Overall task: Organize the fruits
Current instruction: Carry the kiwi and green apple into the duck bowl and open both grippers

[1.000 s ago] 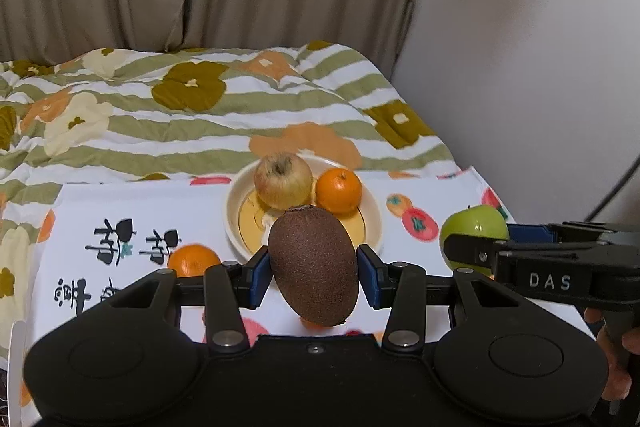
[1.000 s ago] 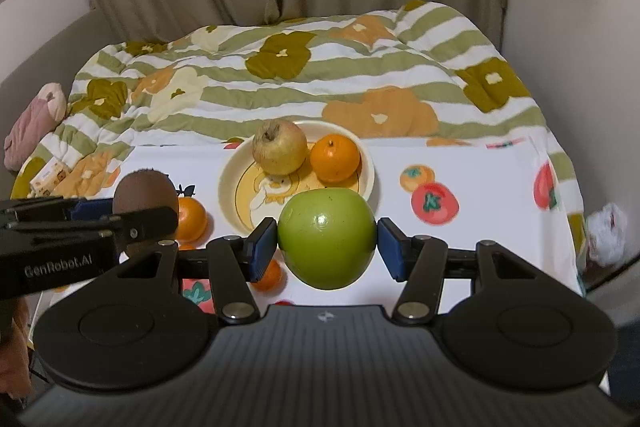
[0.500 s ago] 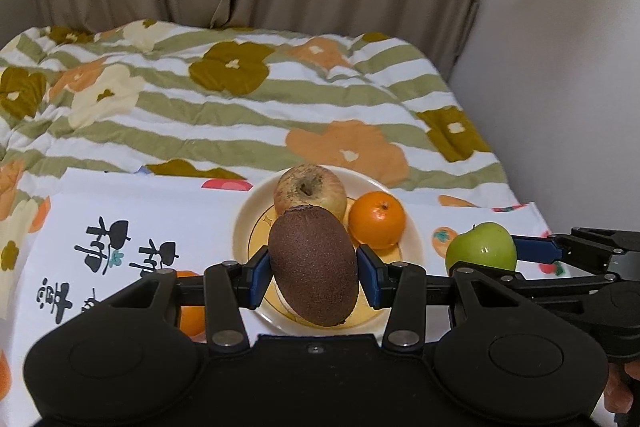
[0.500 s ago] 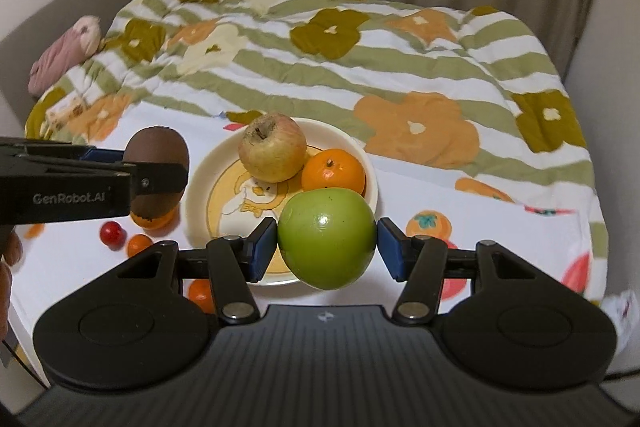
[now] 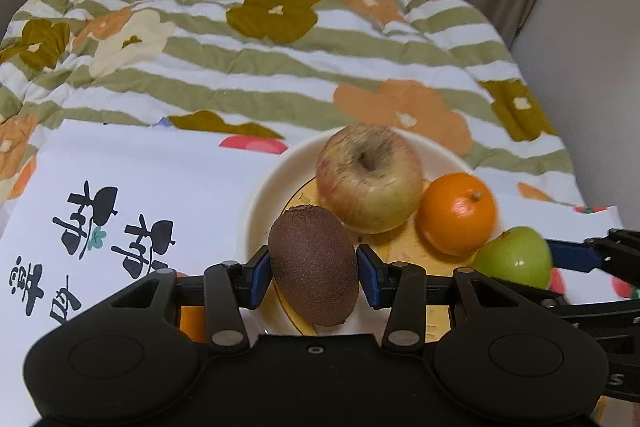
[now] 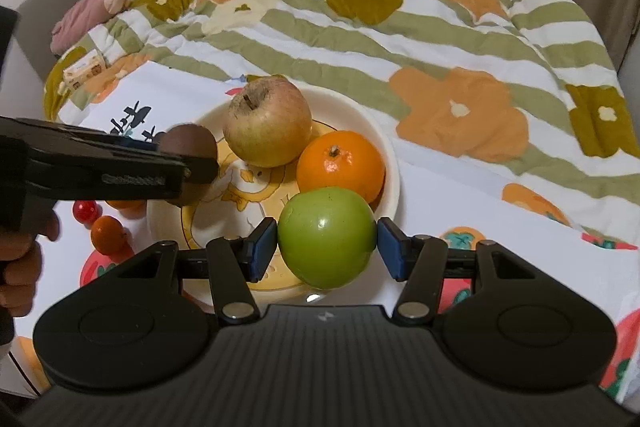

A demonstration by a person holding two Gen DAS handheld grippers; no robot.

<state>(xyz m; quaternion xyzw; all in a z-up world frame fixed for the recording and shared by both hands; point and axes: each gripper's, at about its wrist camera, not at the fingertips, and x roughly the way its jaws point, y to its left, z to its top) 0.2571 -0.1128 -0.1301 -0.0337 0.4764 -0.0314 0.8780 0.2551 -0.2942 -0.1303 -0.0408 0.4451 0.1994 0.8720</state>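
Note:
My left gripper (image 5: 313,277) is shut on a brown kiwi (image 5: 314,265) and holds it over the near left part of a cream plate (image 5: 266,187). My right gripper (image 6: 326,245) is shut on a green apple (image 6: 326,235) over the plate's near right rim (image 6: 390,163). On the plate lie a yellow-red apple (image 6: 267,121) and an orange (image 6: 340,165). In the right wrist view the left gripper (image 6: 182,163) with the kiwi (image 6: 188,143) comes in from the left. In the left wrist view the green apple (image 5: 514,257) shows at the right.
The plate stands on a white printed cloth (image 5: 120,179) over a striped flowered quilt (image 5: 280,47). A small orange (image 6: 106,235) and a red cherry tomato (image 6: 86,211) lie left of the plate. A pink soft toy (image 6: 88,11) lies far left. Curtains hang behind.
Both grippers have moved forward and down toward the plate with their fruits. The kiwi and green apple now hang over the plate.

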